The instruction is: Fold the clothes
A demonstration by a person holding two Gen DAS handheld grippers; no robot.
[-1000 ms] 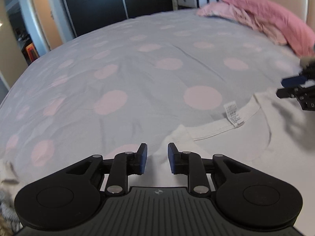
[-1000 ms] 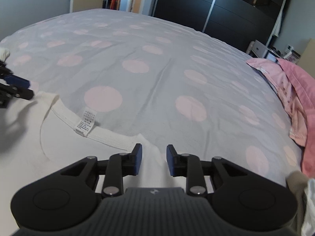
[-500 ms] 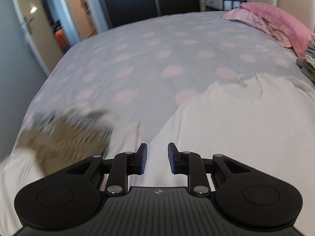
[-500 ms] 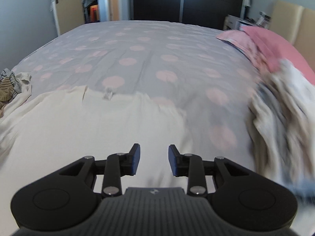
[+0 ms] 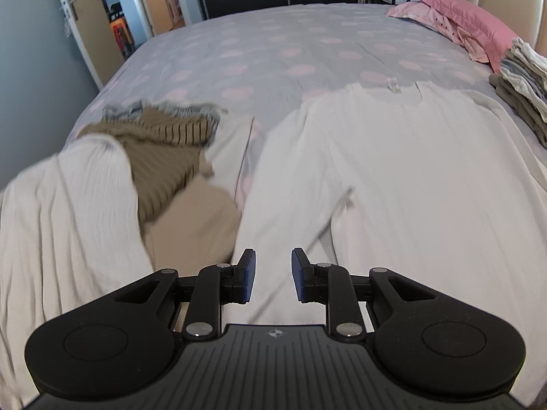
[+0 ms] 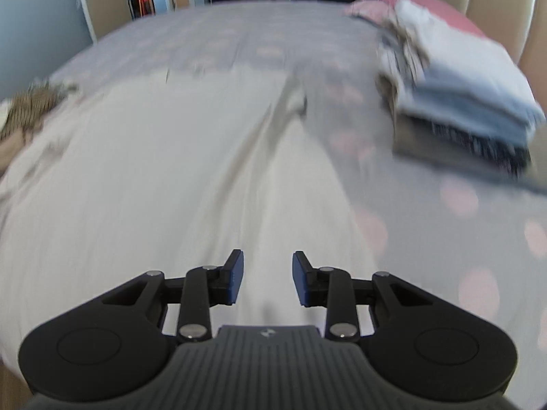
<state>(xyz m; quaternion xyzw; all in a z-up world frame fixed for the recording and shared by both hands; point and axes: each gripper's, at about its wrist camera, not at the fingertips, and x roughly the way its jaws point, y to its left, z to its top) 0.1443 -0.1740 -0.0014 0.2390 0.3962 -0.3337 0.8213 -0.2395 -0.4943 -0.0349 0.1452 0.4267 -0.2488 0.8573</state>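
A white T-shirt (image 5: 403, 157) lies spread flat on the spotted bed, collar and label (image 5: 393, 84) at the far end. It also shows, blurred, in the right wrist view (image 6: 164, 177). My left gripper (image 5: 272, 275) is open and empty over the shirt's near left part. My right gripper (image 6: 267, 278) is open and empty over the shirt's near right part. Neither holds any cloth.
A heap of unfolded clothes, white ribbed (image 5: 68, 212) and tan striped (image 5: 164, 150), lies left of the shirt. A stack of folded clothes (image 6: 458, 102) stands at the right, also in the left wrist view (image 5: 523, 85). A pink pillow (image 5: 468, 24) lies at the far right.
Both grippers have pulled back from the collar end to the near end of the shirt. Both have stayed open and empty. The whole shirt now shows.
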